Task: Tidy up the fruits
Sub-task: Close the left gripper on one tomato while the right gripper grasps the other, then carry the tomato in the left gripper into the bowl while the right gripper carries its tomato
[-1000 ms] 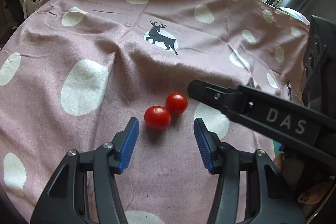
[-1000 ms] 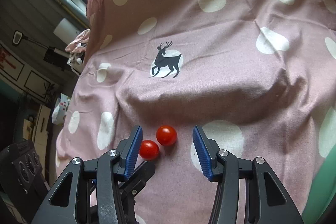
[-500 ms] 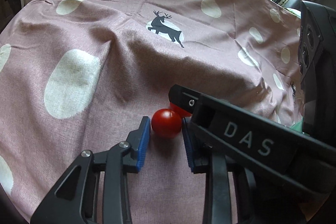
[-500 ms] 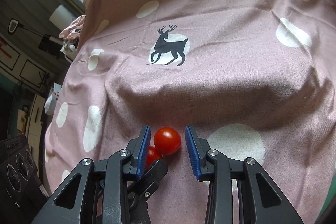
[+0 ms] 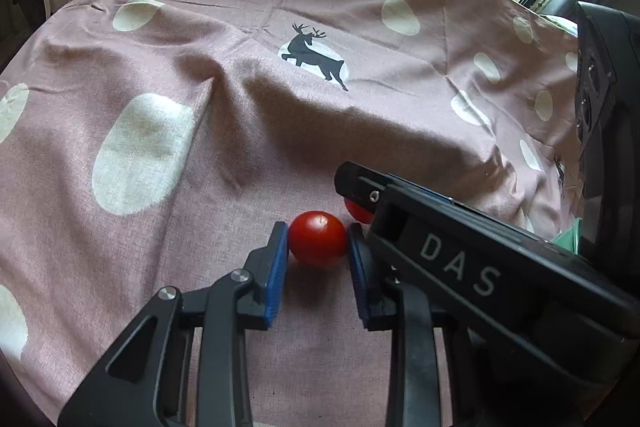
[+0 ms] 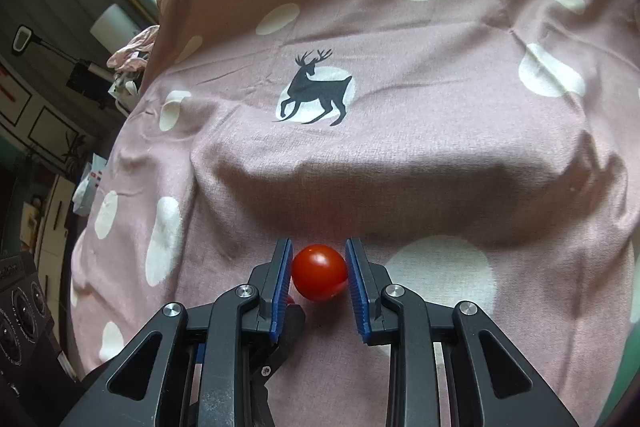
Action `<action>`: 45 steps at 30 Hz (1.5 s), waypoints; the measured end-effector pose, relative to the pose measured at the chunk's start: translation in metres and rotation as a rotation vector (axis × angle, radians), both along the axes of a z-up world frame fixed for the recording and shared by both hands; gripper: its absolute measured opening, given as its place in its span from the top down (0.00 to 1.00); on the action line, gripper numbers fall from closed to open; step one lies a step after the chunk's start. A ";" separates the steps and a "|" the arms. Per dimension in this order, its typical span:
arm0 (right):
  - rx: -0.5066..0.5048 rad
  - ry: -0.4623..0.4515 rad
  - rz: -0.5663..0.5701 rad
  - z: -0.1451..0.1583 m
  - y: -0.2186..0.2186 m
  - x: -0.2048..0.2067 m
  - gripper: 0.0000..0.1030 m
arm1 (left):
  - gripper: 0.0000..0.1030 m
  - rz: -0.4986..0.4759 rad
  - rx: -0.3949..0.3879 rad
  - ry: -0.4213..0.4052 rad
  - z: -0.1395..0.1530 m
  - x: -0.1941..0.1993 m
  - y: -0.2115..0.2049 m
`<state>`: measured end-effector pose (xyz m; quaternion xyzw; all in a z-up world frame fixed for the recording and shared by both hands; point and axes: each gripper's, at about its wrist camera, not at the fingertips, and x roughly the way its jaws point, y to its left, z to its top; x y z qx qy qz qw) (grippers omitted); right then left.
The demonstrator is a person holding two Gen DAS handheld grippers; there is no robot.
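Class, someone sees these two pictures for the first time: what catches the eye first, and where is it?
Two red tomatoes on a pink dotted cloth: the left gripper pinches the left tomato, the right gripper the right tomato. Farther back on the cloth is a black deer print.

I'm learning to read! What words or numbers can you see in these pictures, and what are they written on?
"DAS": pale capital letters on the side of the black right hand-held gripper, seen from the left wrist camera.
Red marks on the white wall sign at the left edge of the right wrist view: too blurred to read.
The pink spotted cloth has a black deer picture but no words.
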<state>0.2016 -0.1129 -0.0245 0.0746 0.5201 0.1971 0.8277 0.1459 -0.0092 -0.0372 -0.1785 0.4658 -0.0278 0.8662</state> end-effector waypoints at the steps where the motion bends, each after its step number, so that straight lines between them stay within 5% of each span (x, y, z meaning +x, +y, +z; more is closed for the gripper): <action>1: 0.003 -0.006 -0.003 0.004 -0.003 -0.003 0.71 | 0.72 -0.005 0.008 -0.012 0.003 -0.003 -0.002; 17: 0.059 -0.160 -0.114 0.075 -0.069 -0.078 0.71 | 0.72 -0.119 0.004 -0.163 0.057 -0.057 -0.045; 30: 0.167 -0.266 -0.221 0.096 -0.128 -0.142 0.71 | 0.72 -0.197 0.043 -0.288 0.090 -0.103 -0.074; 45: 0.152 -0.352 -0.358 0.111 -0.186 -0.165 0.71 | 0.72 -0.285 0.060 -0.360 0.108 -0.123 -0.131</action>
